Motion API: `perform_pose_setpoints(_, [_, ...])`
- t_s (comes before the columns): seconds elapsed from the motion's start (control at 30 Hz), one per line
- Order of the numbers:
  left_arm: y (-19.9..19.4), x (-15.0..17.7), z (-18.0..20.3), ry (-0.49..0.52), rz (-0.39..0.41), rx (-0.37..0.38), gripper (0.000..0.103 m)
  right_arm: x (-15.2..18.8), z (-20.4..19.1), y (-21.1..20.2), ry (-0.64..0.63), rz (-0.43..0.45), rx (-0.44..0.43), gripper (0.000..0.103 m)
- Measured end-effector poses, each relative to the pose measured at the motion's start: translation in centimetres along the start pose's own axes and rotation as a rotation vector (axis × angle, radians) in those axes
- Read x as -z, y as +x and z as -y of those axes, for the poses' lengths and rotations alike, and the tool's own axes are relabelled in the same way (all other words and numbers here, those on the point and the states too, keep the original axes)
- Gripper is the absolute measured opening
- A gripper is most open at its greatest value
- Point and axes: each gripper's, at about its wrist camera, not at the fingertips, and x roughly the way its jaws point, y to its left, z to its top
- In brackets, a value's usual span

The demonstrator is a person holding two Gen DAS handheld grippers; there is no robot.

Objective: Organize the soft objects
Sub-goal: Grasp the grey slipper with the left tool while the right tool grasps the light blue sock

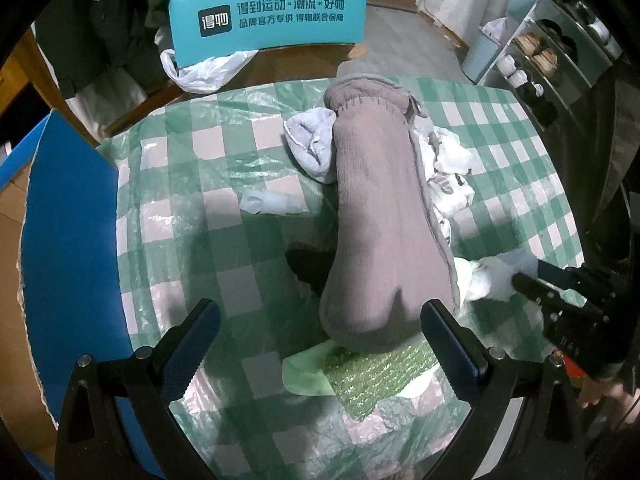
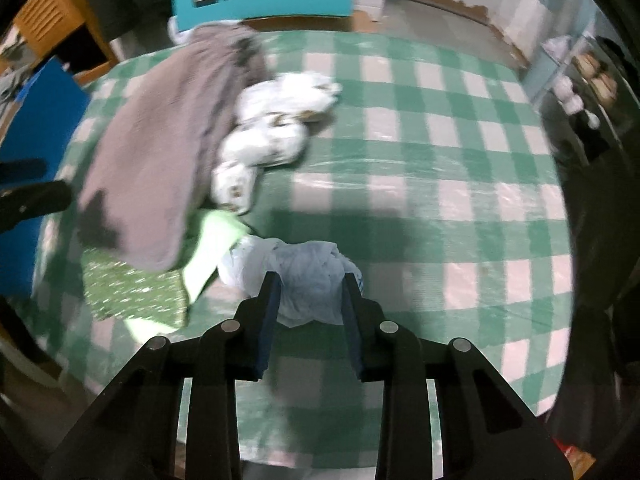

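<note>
Item: your right gripper is clenching the pale crumpled cloth, while your left gripper, released, is facing the brown plush running lengthwise straight ahead.

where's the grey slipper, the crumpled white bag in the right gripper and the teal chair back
grey slipper (image 1: 380, 216): left wrist view, middle of its plush upper.
crumpled white bag (image 2: 310, 280): right wrist view, bunched middle between the fingers.
teal chair back (image 1: 268, 20): left wrist view, printed panel centre.
</note>
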Motion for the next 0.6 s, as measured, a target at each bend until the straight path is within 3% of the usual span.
perform_pose_setpoints(0.23, [0.4,-0.9,0.4,-0.004,0.003,-0.002,0.102,-0.5,3.3,0.0,0.097,0.008,0.043,0.029])
perform_pose_setpoints(0.43, [1.1,-2.1,0.7,-0.030,0.003,0.023,0.102,-1.0,4.3,-0.3,0.158,0.020,0.009,0.030])
perform_pose_setpoints(0.47, [1.3,-2.4,0.8,-0.030,0.002,0.020,0.102,-1.2,4.5,-0.6,0.163,0.032,0.008,0.035])
perform_pose_setpoints(0.57, [2.0,-3.2,0.9,-0.034,-0.005,0.008,0.102,-1.8,4.4,-1.1,0.158,0.057,-0.005,0.068])
perform_pose_setpoints(0.6, [2.3,-3.6,1.0,-0.035,-0.011,0.009,0.102,-2.0,4.1,-1.3,0.149,0.071,0.002,0.071])
